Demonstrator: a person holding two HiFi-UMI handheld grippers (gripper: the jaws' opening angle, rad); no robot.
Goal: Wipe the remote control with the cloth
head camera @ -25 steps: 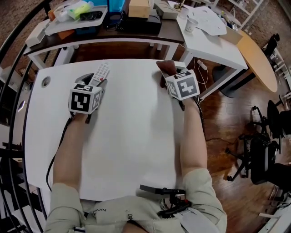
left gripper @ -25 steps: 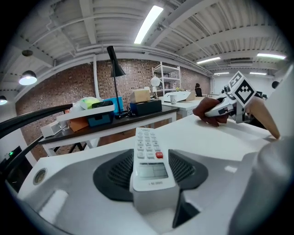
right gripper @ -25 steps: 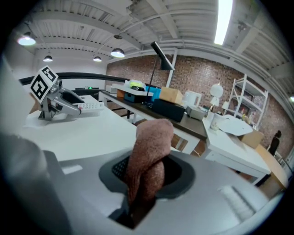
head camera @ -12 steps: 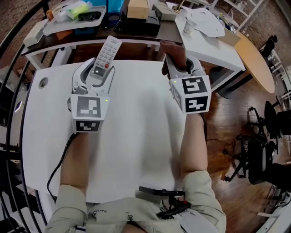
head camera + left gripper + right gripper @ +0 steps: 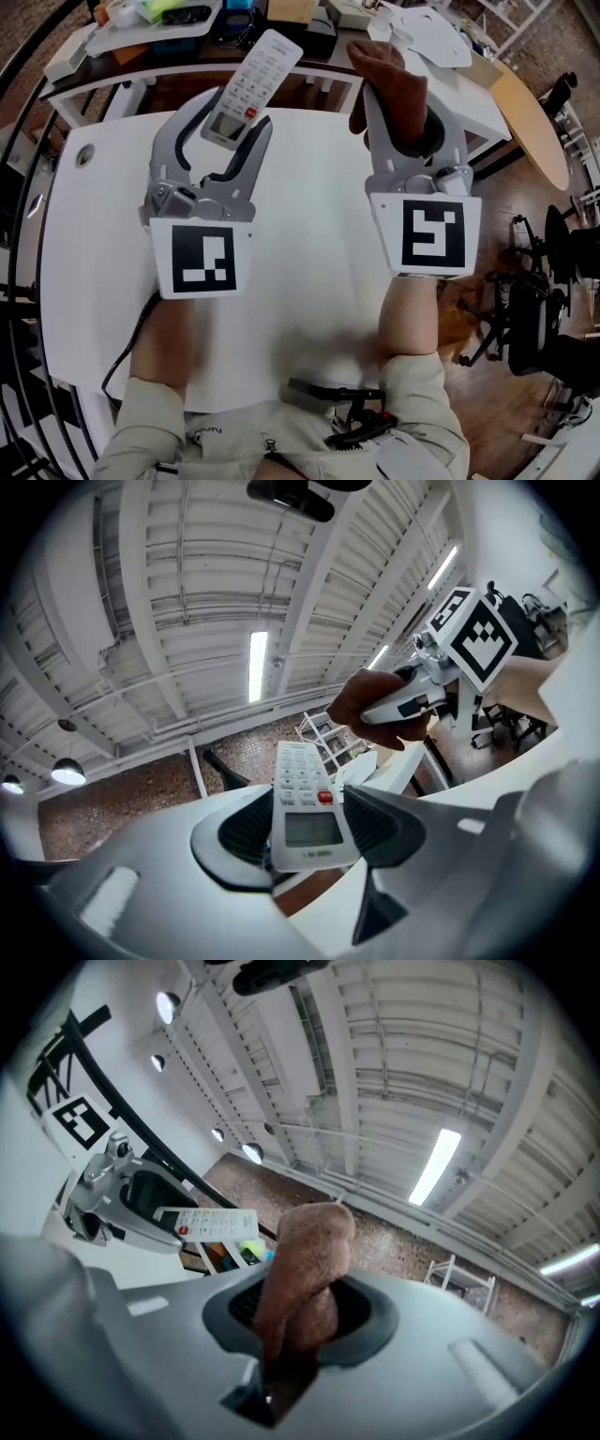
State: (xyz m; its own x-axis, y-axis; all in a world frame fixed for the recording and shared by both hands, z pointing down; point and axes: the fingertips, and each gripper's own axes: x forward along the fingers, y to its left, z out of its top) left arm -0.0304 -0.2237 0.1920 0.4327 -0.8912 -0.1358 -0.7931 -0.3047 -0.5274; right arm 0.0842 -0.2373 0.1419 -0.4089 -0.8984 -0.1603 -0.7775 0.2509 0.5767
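"White plastic on the left: what is it?"

"A white remote control (image 5: 251,84). The left gripper (image 5: 234,127) pinches it by its near end between both jaws, above the white table (image 5: 300,244). Its buttons and small screen face up, one red button among them, and its far end points away and to the right."

"And to the right of it?"

"The right gripper (image 5: 405,122), jaws pressed together on a brown cloth (image 5: 386,75). The cloth is bunched and stands up out of the jaws, its top leaning left."

"Do the remote and cloth touch?"

"No. They are side by side, apart, both clear of the tabletop. Wooden floor (image 5: 497,216) shows past the table's right edge."
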